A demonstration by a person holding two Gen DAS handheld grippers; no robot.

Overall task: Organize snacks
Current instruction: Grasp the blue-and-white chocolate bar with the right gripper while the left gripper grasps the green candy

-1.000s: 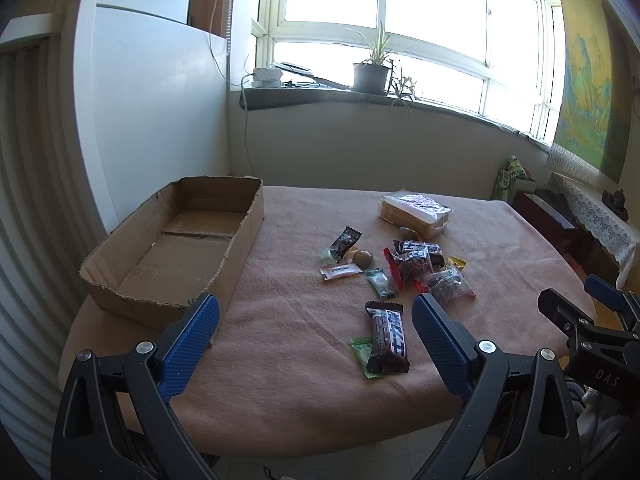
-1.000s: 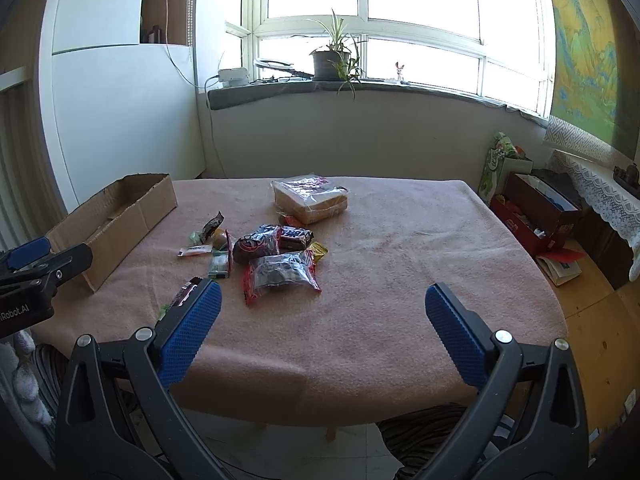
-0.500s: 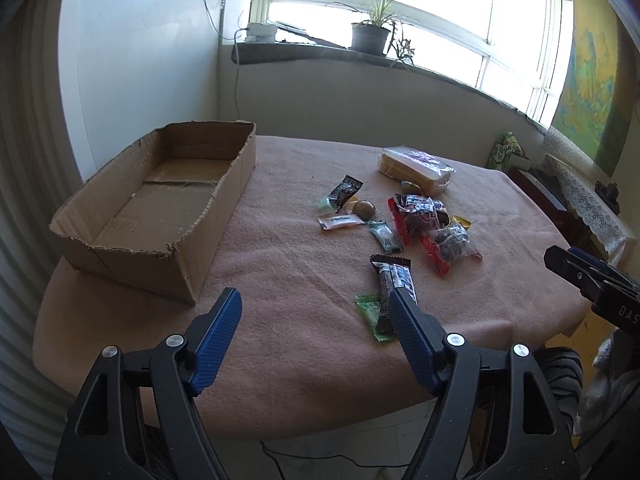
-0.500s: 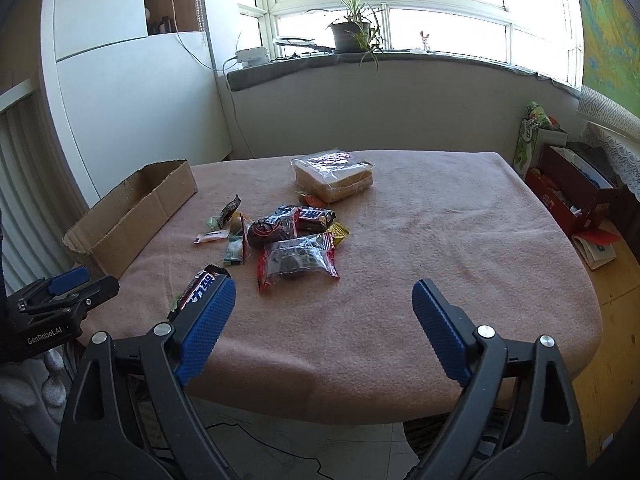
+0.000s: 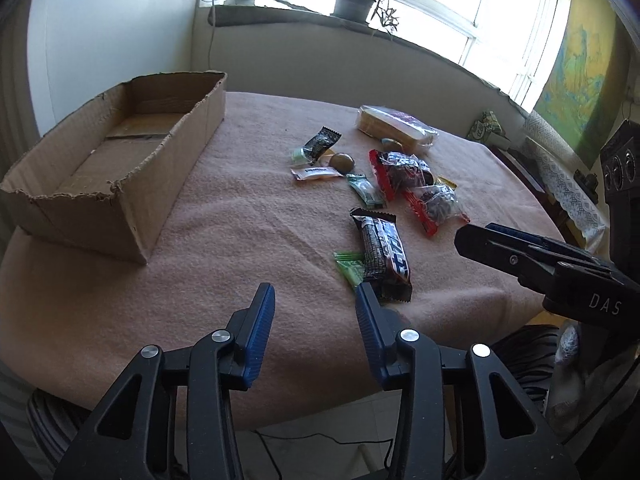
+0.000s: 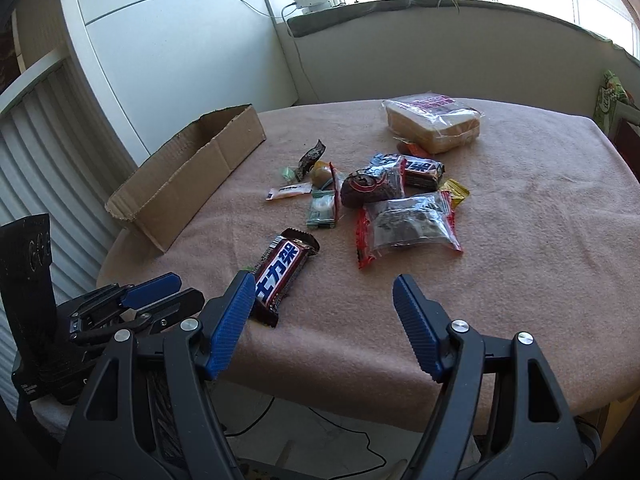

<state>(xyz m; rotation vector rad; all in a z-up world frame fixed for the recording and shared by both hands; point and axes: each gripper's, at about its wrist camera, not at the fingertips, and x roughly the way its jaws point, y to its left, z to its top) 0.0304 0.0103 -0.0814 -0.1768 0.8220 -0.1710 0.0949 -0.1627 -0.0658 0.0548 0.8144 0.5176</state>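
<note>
- Left gripper (image 5: 316, 300): jaws partly apart, having just been closing; nothing lies between them. It hovers over the near edge of the table (image 5: 240, 240).
- Chocolate bar (image 5: 382, 252): lies flat on the pink cloth just beyond the left gripper's right finger, overlapping a green packet (image 5: 349, 266).
- Right gripper (image 6: 324, 292): jaws fairly wide, also just closing, with only bare cloth between them. The same bar lies against its left fingertip; contact cannot be confirmed.
- Cardboard box (image 5: 120, 160): open-topped, at the table's far left, well apart from the snacks.
- Snack pile (image 6: 400, 200): mid-table, beyond both grippers; the bread bag (image 6: 434, 122) lies behind it.
- Small wrappers in the pile overlap; their labels are unreadable.
</note>
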